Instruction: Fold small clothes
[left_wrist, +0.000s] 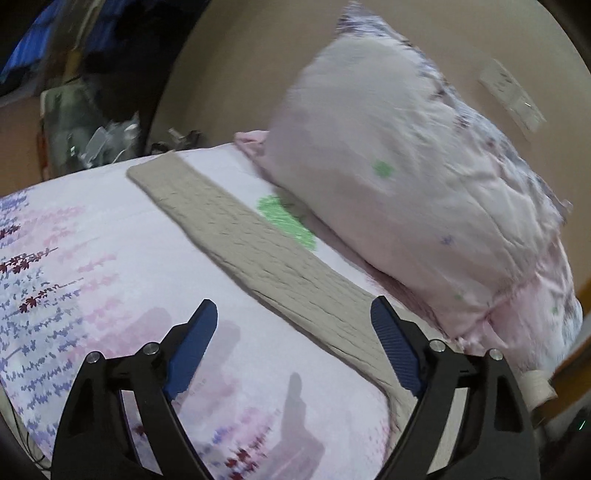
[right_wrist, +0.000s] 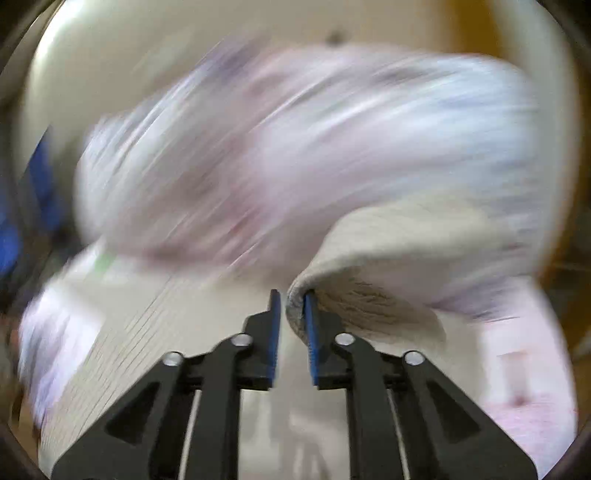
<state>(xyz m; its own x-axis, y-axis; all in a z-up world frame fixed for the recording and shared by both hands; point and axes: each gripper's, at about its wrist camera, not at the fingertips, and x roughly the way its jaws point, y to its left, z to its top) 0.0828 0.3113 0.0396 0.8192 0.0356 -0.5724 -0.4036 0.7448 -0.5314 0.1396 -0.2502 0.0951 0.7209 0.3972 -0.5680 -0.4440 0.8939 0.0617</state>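
Soft, even indoor light fills both views. The pillow (right_wrist: 295, 155) smears into heavy streaks across the right wrist view; the left is sharper, with faint shadows on the bedsheet (left_wrist: 110, 258) at bottom. Fisheye edges curve dark.

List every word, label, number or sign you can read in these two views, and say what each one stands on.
None can be read.
White label on the wall, behind the pillow: faint dark marks, too small and blurred to read.
Beige knit garment and floral bedsheet: pattern only, no text.
Clutter beyond the bed: too blurred to tell.
Right wrist view: motion blur throughout; nothing legible.
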